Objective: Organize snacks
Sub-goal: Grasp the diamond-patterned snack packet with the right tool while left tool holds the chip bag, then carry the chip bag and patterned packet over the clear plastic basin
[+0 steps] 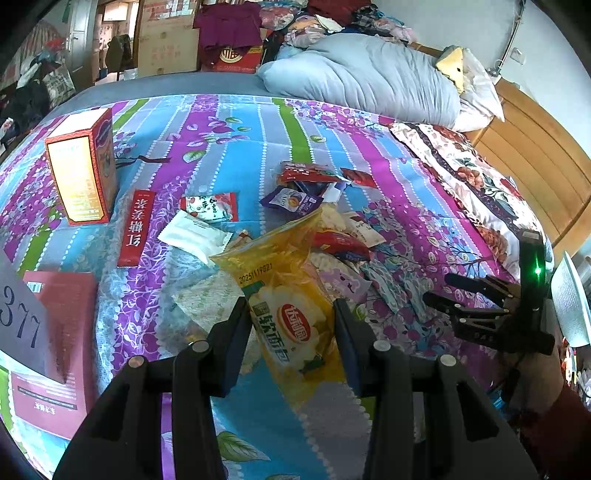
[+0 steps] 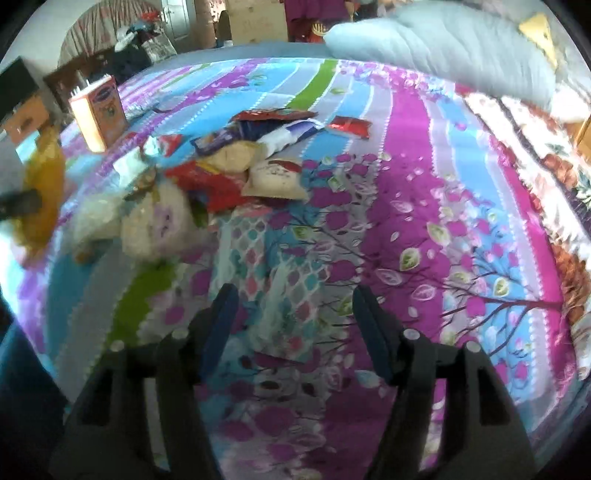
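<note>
I am in a home bedroom: a bed [image 1: 229, 122] with floral sheet, pale quilt [image 1: 369, 81], wooden headboard [image 1: 535, 155], heaped clothes [image 1: 229, 22].

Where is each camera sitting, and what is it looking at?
Left wrist: sits on the left gripper, looking along its fingers across the bed at the snack pile; a yellow bread bag is between the fingers, and the right gripper shows at right.
Right wrist: sits on the right gripper, open, facing the bedspread; the left gripper shows blurred at far left.
Both share: orange box, snack pile, blue pillow.
</note>
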Demonstrator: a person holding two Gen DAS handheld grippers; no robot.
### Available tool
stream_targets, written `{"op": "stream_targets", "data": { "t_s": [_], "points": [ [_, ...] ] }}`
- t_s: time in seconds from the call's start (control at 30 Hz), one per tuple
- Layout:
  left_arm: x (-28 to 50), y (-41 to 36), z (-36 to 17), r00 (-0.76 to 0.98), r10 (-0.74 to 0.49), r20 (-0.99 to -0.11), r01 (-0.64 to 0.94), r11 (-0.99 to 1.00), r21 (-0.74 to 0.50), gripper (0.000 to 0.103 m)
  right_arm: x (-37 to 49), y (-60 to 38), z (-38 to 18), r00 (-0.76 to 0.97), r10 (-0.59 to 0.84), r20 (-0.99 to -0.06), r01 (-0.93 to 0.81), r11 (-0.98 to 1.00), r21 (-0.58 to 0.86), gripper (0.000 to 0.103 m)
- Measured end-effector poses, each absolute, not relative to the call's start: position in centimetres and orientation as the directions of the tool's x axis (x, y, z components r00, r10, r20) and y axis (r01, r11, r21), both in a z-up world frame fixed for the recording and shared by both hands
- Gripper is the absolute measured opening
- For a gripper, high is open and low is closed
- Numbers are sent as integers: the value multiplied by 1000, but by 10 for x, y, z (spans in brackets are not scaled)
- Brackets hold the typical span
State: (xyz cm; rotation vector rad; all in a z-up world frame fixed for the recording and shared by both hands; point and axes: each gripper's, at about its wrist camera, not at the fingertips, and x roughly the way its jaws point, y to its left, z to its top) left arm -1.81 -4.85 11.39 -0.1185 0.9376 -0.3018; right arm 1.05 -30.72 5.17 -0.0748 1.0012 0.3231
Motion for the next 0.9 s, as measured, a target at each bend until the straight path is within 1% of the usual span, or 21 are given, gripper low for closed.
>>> {"op": "stream_targets", "data": {
  "t_s": [0.13,0.27,0.3,0.33,0.37,0.43,0.53,0.73,0.9],
  "points": [
    [-18,-48,113,548,-313,-776,205,949,-238,46,17,-309,38,443,282,-851,-290,943,162,65],
    [-18,-52,114,544,-318,-776,217,947,-236,46,17,-306,24,434,244,-867,-267,954,134,63],
    [-18,-53,114,544,-318,-776,219,947,-234,46,16,-307,23,439,234,-868,-257,958,128,55],
    [-18,-53,115,544,-317,-777,219,947,-234,46,15,-309,22,447,224,-866,-246,962,122,51],
    [-18,-52,116,545,-318,-776,219,947,-234,46,14,-314,23,456,219,-862,-229,966,124,41],
    [-19,-51,118,549,-316,-774,218,948,-232,46,12,-322,25,468,233,-853,-205,967,152,41],
    [-19,-49,121,555,-315,-770,214,948,-234,46,6,-328,31,488,233,-841,-198,968,153,39],
    [-25,-42,137,590,-306,-747,216,951,-219,46,-4,-330,78,575,276,-770,-198,960,197,39],
    [-35,-13,173,677,-288,-677,191,958,-216,46,0,-301,145,658,352,-666,-274,935,224,39]
  ]
}}
